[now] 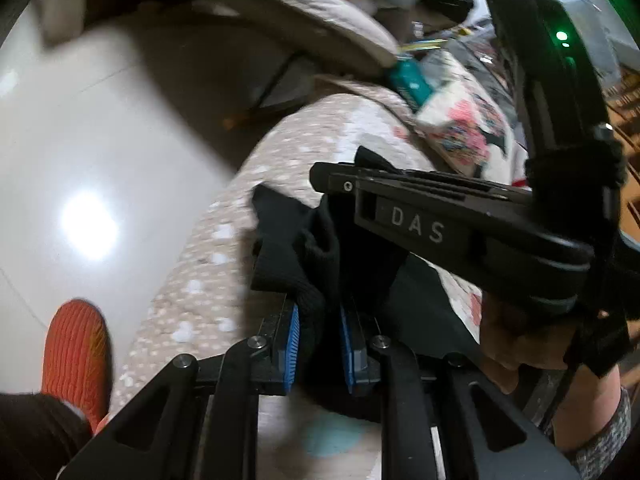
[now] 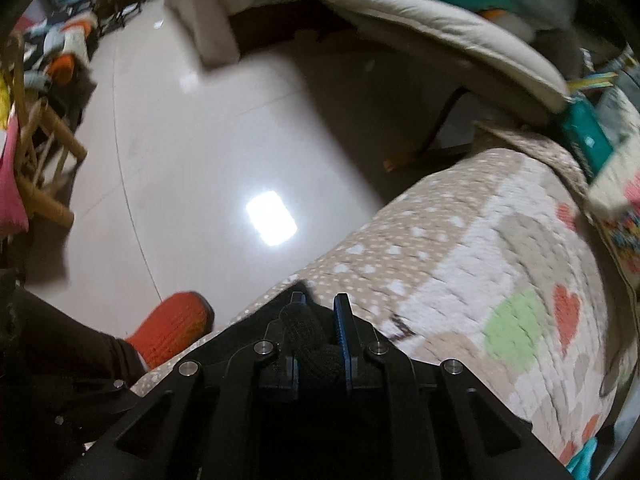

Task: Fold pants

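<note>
Both views are blurred. The left gripper [image 1: 318,334] pinches a fold of the black knit pants [image 1: 296,248] between its blue ribbed fingers [image 1: 293,334]; the right gripper [image 2: 320,334] clamps another bunch, hiding the rest. Beyond lies the quilted heart-patterned bed [image 2: 460,240], then glossy floor [image 2: 192,152].

1. The pants [image 1: 296,248] are black, with a ribbed knit hem.
2. The bed cover [image 2: 460,248] is beige with white hearts, plus red and green hearts.
3. Beside the bed, the floor [image 2: 208,152] is glossy pale cream.
4. On the floor by the bed, the slipper [image 2: 172,328] is orange-red knit.
5. Each hand-held gripper is black with blue pads [image 1: 294,332].
</note>
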`<state>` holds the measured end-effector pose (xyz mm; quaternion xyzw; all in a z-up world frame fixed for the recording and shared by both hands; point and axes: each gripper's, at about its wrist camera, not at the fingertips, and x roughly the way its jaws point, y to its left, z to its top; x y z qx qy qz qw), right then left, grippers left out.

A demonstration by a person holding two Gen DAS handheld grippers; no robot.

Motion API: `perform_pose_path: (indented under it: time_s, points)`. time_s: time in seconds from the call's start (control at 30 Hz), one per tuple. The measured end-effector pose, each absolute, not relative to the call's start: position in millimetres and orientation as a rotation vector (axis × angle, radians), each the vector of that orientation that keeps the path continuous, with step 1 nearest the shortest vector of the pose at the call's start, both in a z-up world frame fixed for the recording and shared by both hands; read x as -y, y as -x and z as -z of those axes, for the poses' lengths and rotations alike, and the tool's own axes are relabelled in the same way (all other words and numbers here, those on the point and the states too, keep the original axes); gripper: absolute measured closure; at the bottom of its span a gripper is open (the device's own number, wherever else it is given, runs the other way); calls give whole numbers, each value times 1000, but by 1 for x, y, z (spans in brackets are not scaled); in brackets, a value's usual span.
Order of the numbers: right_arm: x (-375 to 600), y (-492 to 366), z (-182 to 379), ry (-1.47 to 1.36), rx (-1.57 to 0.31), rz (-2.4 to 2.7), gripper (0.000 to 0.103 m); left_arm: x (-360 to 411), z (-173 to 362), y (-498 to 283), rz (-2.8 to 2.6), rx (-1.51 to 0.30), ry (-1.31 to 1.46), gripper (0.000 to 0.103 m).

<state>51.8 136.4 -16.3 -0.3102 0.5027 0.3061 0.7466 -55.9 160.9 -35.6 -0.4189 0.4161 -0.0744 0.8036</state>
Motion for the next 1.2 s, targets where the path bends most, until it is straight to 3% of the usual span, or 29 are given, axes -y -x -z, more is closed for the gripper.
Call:
perform_pose_path:
  time_s: [0.33,0.6,0.83,1.07,1.2]
  points:
    - [-46,-53,-12,455,-1081,-568,88,-90,10,41,325,-893,762,86]
    - [91,-51,-15,89,-1082,-417,87,9,-12,30,508,-878,533,86]
    - [213,-30,1,-112,-1081,-169,73,89,-9,56,659,-893,205,80]
    - [249,-15,-28,-172,-971,-94,66,45,-30,88,737,-853,272,62]
    - [225,-13,-40,-138,-951,-176,65,-8,-18,74,466,-852,365,62]
